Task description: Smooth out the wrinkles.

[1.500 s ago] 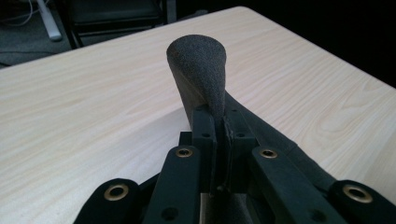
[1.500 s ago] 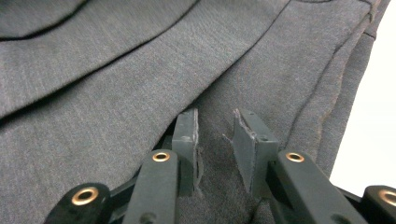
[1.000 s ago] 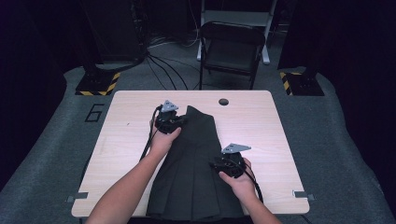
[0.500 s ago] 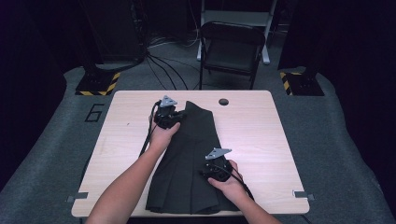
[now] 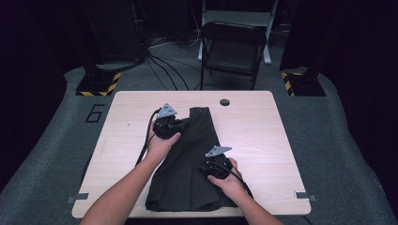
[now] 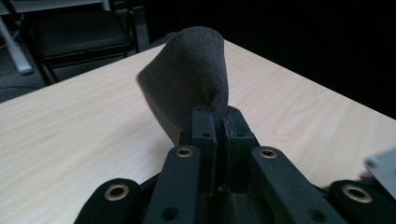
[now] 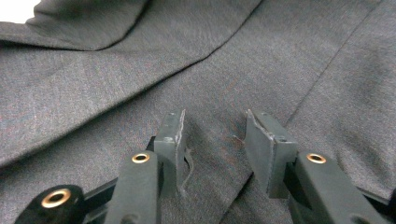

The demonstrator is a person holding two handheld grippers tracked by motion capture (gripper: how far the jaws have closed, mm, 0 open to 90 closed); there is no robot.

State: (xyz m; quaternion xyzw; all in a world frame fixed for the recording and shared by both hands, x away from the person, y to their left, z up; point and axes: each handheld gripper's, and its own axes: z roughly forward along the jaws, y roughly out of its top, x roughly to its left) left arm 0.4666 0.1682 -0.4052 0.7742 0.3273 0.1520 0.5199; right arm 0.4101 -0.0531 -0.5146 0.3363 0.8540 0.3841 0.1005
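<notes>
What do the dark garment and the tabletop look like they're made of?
Dark garment: seemingly woven charcoal suiting, matte; a fine weave and stitched seams show in the right gripper view. Table: pale wood or wood-look laminate, smooth with a light sheen; grain lines run across it, so which one is unclear.

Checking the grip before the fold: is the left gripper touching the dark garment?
Touching. The left gripper view shows the left gripper shut on a fold of the dark garment.

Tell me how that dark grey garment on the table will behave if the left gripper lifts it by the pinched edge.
The dark grey garment is probably floppy: the edge pinched in the left gripper curls over in a soft fold. It would likely drape and trail rather than rise flat, since most of it lies spread over the table. Its woven surface looks matte, so probably not slippery.
</notes>
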